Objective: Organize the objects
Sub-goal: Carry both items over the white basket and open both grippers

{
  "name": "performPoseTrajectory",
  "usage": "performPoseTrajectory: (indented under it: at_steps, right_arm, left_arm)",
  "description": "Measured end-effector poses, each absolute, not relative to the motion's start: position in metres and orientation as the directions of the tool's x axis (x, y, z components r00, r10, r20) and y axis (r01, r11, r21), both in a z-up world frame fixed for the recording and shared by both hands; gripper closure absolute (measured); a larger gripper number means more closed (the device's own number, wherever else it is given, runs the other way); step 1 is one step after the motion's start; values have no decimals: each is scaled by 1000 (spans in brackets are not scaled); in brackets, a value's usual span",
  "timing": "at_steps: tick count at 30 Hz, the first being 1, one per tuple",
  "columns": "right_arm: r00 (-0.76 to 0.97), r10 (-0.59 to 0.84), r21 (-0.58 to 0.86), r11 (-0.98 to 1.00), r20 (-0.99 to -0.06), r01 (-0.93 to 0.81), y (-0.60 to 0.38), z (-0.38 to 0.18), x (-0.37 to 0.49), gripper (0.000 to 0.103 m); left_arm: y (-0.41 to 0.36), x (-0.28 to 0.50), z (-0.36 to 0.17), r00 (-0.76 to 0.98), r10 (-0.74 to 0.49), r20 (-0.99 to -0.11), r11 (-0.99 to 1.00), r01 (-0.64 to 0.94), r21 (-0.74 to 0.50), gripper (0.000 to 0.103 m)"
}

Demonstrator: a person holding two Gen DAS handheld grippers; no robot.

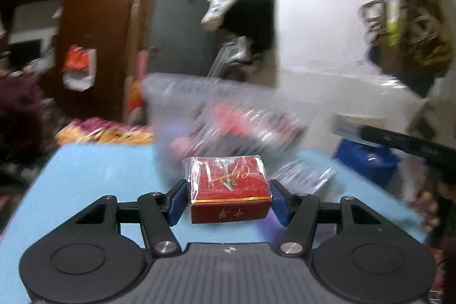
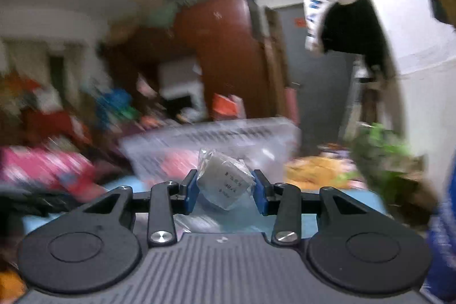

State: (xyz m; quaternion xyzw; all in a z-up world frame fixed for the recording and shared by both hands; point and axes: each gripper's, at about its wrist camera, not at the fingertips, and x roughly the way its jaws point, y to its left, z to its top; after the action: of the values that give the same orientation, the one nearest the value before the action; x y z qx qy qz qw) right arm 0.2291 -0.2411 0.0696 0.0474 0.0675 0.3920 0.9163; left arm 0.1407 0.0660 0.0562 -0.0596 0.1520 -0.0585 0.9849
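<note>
Left wrist view: at lower centre, the left gripper (image 1: 229, 201) holds a red box (image 1: 229, 190) in clear wrap between its blue fingers (image 1: 177, 200), above a light blue desk (image 1: 94, 175).

Right wrist view: at centre, the right gripper (image 2: 225, 188) pinches a small grey packet (image 2: 225, 184), tilted, before a blurred clear bin (image 2: 228, 138).

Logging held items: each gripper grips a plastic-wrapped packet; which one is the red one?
The left gripper holds the red box, gold-lettered under clear wrap. The right gripper holds a grey-white packet instead.
</note>
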Motion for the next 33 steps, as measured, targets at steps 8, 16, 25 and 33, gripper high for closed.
performPoseTrajectory:
  at_steps: [8,16,25,33]
  right_arm:
    - [756,623,-124,749,-198,-650,-141,146,278,59]
    - [807,540,-46,824,-239,-565,-139,146,312,3]
    - [717,637,62,758,-285,-649,-201,95,242,0]
    - [679,622,87,759,-390,-645,-239,33,233,10]
  left_arm:
    - [42,227,149,955,-21,-296,999,8,-44,39]
    - [43,294,132,904,132,-407,991,-135,20,14]
    - [30,199,96,932,-23,-362,999,13,-31,11]
    - [-11,196,53,906,-165,-389,986,138,-95,11]
